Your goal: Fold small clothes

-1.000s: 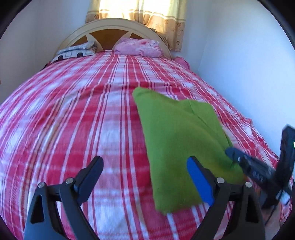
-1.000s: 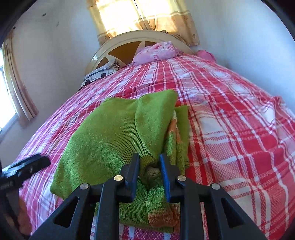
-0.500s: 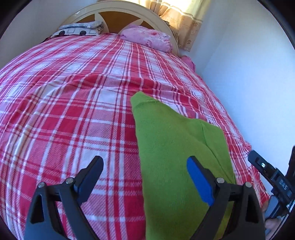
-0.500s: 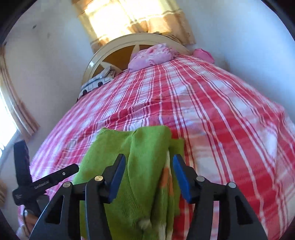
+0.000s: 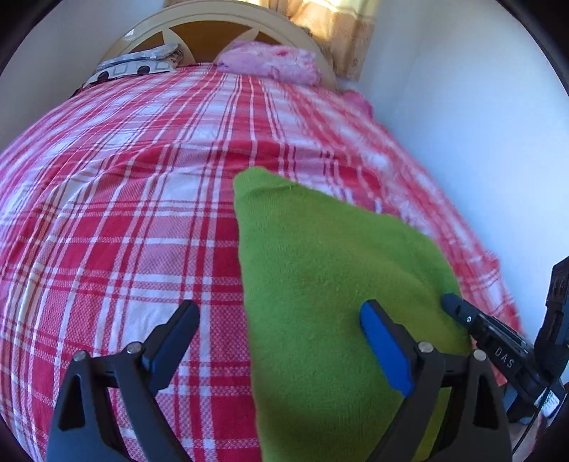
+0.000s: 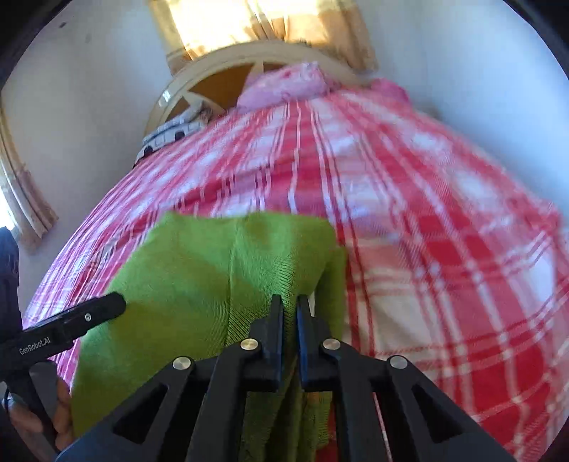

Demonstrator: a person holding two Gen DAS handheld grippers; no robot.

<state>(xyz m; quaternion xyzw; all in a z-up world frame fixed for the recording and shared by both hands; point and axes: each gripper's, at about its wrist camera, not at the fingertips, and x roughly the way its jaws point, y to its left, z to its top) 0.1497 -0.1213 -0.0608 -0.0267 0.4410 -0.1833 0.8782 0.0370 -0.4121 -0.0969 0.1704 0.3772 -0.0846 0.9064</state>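
A green knitted garment lies folded on the red and white checked bedspread. My left gripper is open, its jaws wide apart, and hangs over the garment's near left edge. My right gripper is shut on the garment's near right edge, with green cloth between its jaws. The right gripper also shows in the left wrist view at the garment's right corner. The left gripper shows in the right wrist view at the lower left.
A pink pillow and a grey patterned pillow lie by the curved headboard. A white wall runs along the bed's right side. Curtains hang behind the headboard.
My right gripper opened half a second ago and has now shut on the garment's edge. The left gripper stays open and has shifted slightly over the cloth.
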